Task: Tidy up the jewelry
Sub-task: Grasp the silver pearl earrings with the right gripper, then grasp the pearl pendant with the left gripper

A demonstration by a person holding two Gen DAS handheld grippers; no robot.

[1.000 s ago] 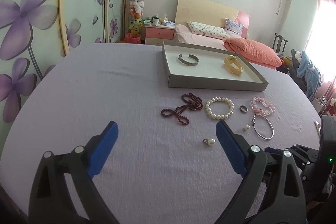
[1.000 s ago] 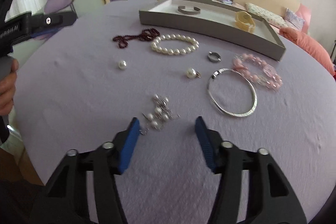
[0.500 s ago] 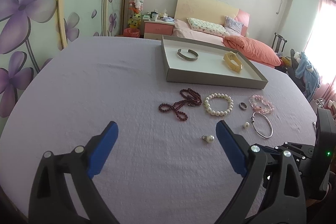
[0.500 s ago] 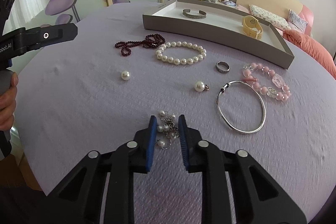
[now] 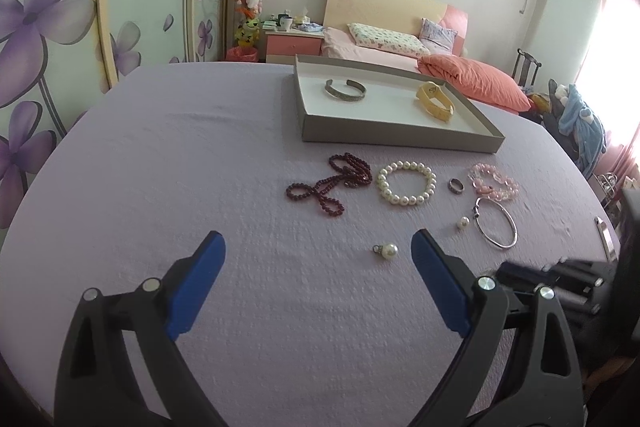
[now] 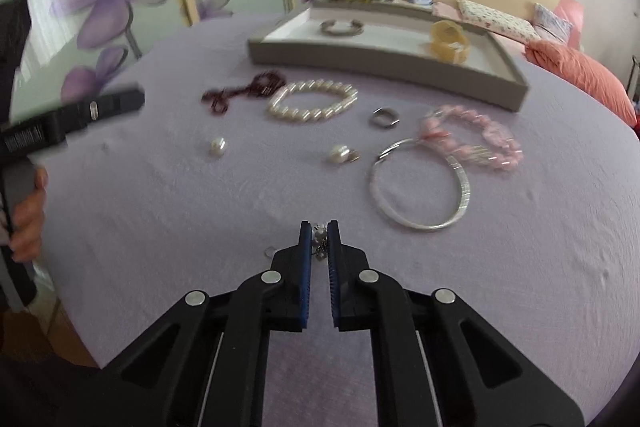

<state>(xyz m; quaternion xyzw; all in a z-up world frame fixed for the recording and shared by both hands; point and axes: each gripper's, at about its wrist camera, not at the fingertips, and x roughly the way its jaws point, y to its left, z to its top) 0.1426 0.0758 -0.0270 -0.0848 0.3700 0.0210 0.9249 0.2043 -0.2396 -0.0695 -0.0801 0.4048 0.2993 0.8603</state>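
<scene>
pearl cluster piece (image 6: 319, 233): small white pearls on silver chain bits, pinched between the right jaws near the worktop's near edge; mostly hidden by the pads, a bit of chain hangs below.
right gripper (image 6: 319, 227): jaws nearly closed, blue pads clamped on the cluster; view is motion-blurred.
left gripper (image 5: 318, 253): jaws wide apart, holding nothing, above bare cloth.
loose pearl with loop (image 5: 387, 250): single white pearl with a small metal ring, lying between the left jaws' tips, nearer the right one.
second loose pearl (image 6: 339, 153): white, small metal fitting, just beside the silver bangle.
silver bangle (image 6: 420, 184): thin round hoop, flat on the cloth, far rim touching the pink bead bracelet.
pink bead bracelet (image 6: 476, 135): pale pink and clear beads, bunched.
ring (image 6: 385, 117): small grey metal band, between the pearl bracelet and the pink beads.
pearl bracelet (image 6: 313, 100): closed loop of white pearls, flat, in front of the tray.
dark red bead string (image 5: 332, 183): long, twisted into loops, left of the pearl bracelet, ends near it.
tray (image 5: 392, 137): shallow grey box with white inside, at the far side of the worktop.
silver cuff (image 5: 345, 90): open-ended, in the tray's left part.
yellow bangle (image 5: 434, 101): wide, in the tray's right part, well apart from the cuff.
worktop (image 5: 160, 155): round, covered in lilac cloth.
</scene>
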